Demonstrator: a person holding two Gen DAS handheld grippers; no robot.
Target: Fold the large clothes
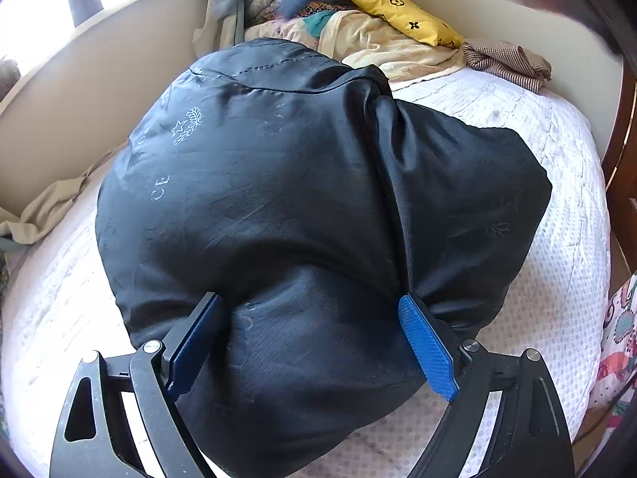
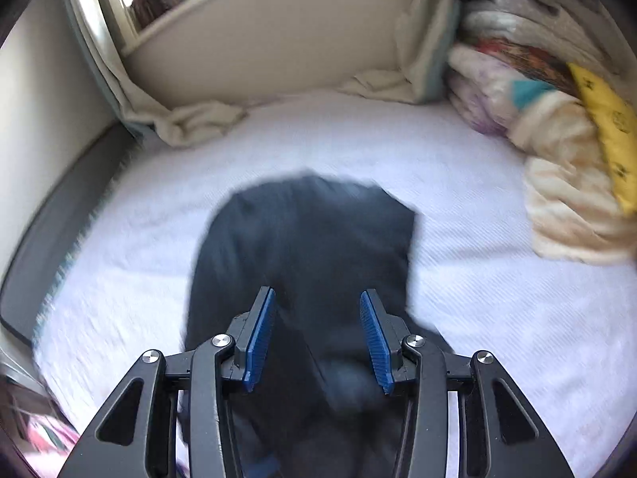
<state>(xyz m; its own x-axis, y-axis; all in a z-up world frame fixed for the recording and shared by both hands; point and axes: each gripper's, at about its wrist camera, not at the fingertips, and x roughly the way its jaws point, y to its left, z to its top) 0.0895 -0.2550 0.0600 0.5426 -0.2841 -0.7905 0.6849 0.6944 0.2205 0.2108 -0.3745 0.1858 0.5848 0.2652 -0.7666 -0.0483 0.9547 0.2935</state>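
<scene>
A large black garment with faint white print lies bunched on the white bedspread. My left gripper is wide open, and a thick bulge of the black cloth fills the space between its blue pads. In the right wrist view the same black garment lies on the bedspread, blurred. My right gripper is open above it, with nothing clamped between its pads.
A pile of bedding with a yellow patterned pillow and a checked brown cloth sits at the head of the bed. A beige curtain hangs by the wall and window. A dark wooden frame is at the right.
</scene>
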